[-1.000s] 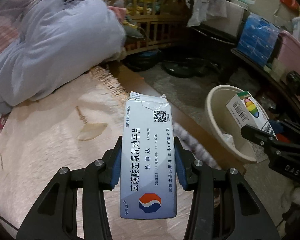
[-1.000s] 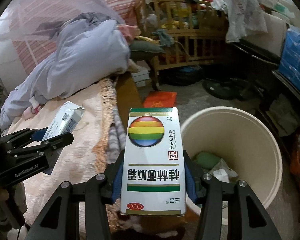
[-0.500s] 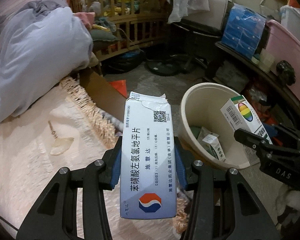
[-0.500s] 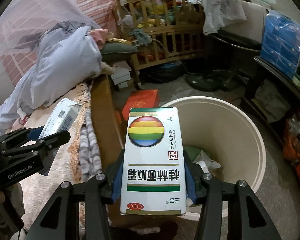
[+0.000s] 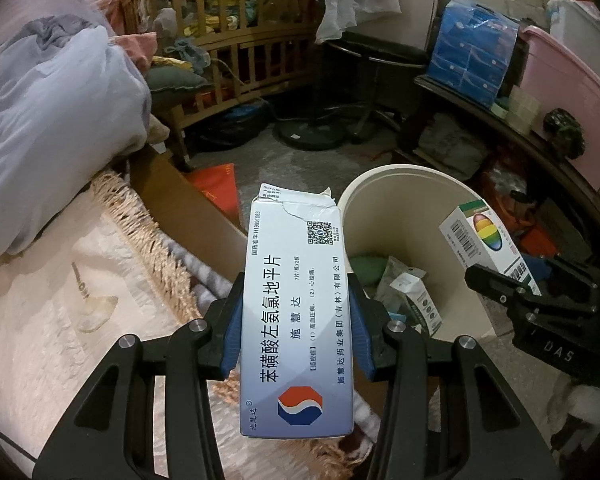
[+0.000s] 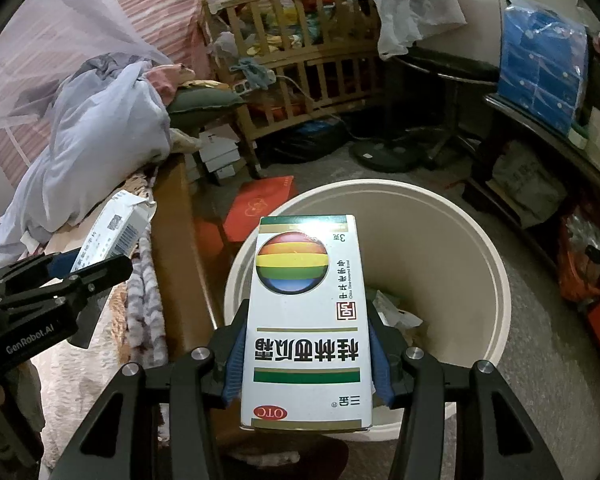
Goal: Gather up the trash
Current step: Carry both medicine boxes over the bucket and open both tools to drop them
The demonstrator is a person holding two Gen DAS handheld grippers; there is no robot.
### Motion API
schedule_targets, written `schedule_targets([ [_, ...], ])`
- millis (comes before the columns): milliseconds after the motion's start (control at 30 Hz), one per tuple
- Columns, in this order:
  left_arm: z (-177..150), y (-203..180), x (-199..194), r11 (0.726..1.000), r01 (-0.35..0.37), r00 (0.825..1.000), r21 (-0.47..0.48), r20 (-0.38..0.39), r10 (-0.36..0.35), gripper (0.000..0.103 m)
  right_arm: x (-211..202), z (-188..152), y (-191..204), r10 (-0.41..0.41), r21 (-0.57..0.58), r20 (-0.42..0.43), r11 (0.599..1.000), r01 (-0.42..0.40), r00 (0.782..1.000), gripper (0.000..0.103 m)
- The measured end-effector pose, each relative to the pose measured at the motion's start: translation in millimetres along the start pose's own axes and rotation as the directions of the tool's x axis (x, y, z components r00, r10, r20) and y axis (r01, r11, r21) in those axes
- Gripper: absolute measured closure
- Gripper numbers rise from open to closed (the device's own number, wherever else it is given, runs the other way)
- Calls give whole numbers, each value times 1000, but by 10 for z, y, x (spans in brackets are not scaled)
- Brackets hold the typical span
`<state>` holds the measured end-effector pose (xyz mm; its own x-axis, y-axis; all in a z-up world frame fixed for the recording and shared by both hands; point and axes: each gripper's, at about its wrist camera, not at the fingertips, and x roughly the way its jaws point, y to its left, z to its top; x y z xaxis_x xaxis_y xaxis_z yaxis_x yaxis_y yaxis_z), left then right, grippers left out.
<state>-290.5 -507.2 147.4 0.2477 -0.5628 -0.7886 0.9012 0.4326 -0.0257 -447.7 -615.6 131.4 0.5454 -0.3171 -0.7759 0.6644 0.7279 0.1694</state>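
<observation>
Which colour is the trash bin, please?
The trash bin is cream; clearest in the right wrist view.

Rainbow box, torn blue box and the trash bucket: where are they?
rainbow box (image 6: 306, 320): right wrist view, middle of its front face.
torn blue box (image 5: 296, 316): left wrist view, middle of its printed face.
trash bucket (image 6: 496, 264): right wrist view, right rim.

- My left gripper (image 5: 296, 332) clamps a pale blue medicine box (image 5: 296, 320) between its blue pads, torn flap at the far end.
- Behind the box stands a cream bin (image 5: 456, 216) with wrappers and a small carton inside.
- At right, my right gripper (image 5: 512, 284) grips a rainbow-printed box (image 5: 484, 236) at the bin's right rim.
- The fringed bed blanket (image 5: 100, 280) lies at left.
</observation>
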Motion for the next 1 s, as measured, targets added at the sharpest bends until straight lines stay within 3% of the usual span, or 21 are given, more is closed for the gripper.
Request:
schedule_targets([
  [1000, 189, -349, 292, 996, 93, 995, 11, -31, -93, 60, 80, -83, -390, -42, 87, -22, 995, 44, 999, 54],
])
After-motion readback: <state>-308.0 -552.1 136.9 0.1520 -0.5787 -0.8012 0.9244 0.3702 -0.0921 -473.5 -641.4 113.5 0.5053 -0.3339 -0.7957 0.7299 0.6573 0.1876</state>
